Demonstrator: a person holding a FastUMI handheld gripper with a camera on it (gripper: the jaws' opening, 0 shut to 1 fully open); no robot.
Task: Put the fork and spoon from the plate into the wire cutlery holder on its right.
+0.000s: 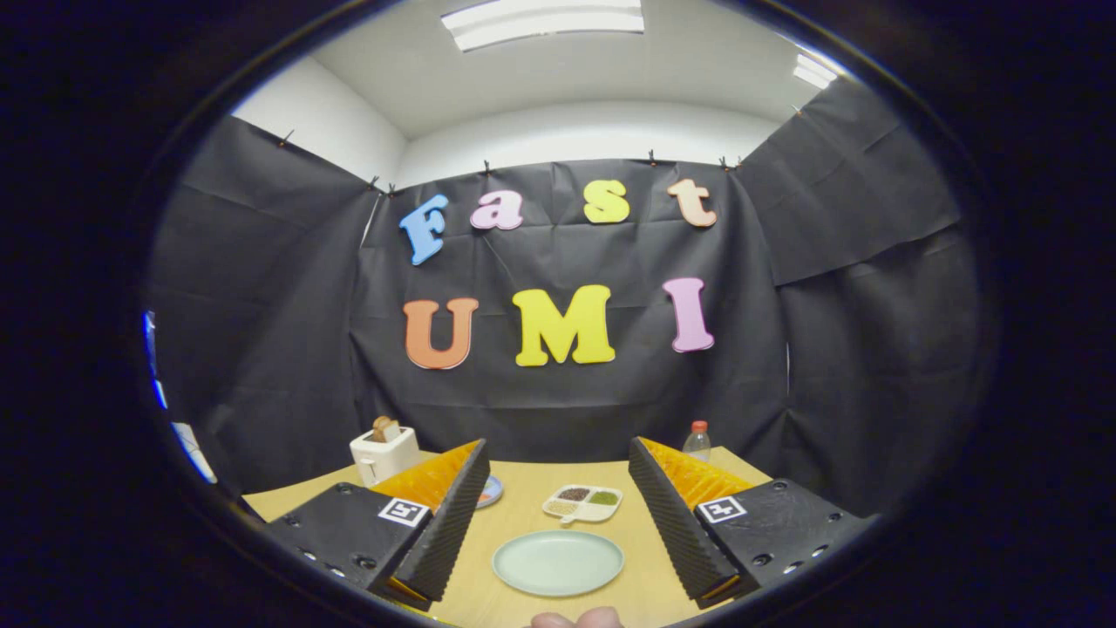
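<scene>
Fingertip (pixel 575 619) cut off; gripper (pixel 558 515) agape above plate (pixel 558 563).

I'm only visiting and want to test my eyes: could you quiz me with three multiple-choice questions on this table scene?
1. Where is the plate?
A. between the claw fingers
B. on the toaster
C. behind the bottle

2. How many sections has the divided dish?
A. one
B. three
C. six

3. The claw is:
A. shut on the plate
B. open
C. gripping the bottle

Answers:
1 A, it lies on the table between the fingers.
2 B, three fillings show.
3 B, fingers stand wide apart.
</scene>
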